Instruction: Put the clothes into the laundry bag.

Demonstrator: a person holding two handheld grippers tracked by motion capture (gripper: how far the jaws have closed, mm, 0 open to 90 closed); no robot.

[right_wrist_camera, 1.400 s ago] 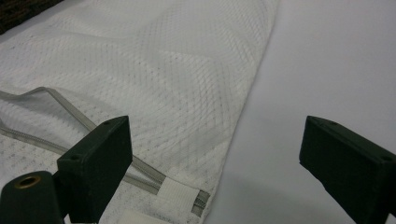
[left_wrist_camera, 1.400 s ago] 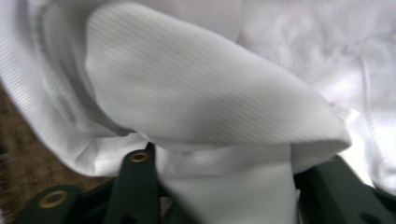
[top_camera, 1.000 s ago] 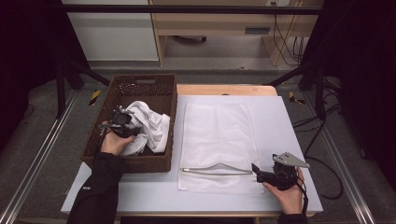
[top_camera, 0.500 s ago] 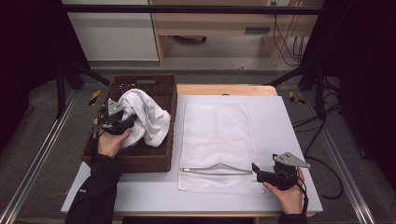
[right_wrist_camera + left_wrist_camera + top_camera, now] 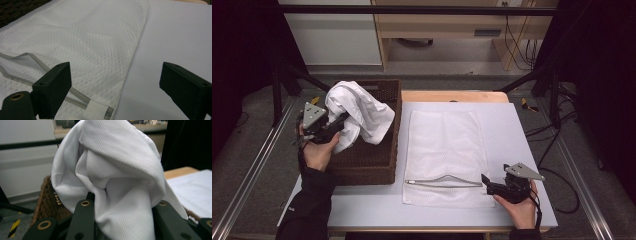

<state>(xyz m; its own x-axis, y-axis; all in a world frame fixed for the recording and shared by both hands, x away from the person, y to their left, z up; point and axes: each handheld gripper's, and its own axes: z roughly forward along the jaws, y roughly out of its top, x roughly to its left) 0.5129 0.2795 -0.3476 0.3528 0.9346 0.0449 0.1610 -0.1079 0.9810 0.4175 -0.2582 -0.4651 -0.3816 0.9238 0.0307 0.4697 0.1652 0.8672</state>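
A crumpled white cloth [image 5: 358, 112] hangs lifted above the brown wicker basket [image 5: 367, 162] at the table's left. My left gripper [image 5: 331, 128] is shut on it from the left side. In the left gripper view the cloth [image 5: 120, 170] bulges up between the two black jaws and covers the left gripper [image 5: 122, 220] tips. A white mesh bag [image 5: 444, 150] lies flat mid-table, its grey zipper [image 5: 442, 183] partly undone along the near edge. My right gripper [image 5: 487, 184] rests open at the bag's near right corner. Its jaws straddle the mesh bag [image 5: 87, 37] corner and zipper [image 5: 41, 65] end.
The white table top [image 5: 522, 135] is bare to the right of the bag. The basket [image 5: 47, 202] stands at the table's left edge, with floor and a metal rail [image 5: 252, 170] beyond. A cabinet and cables stand behind the table.
My left gripper has risen and drawn left with the cloth, pulling it up out of the basket. The right gripper and the bag have stayed put.
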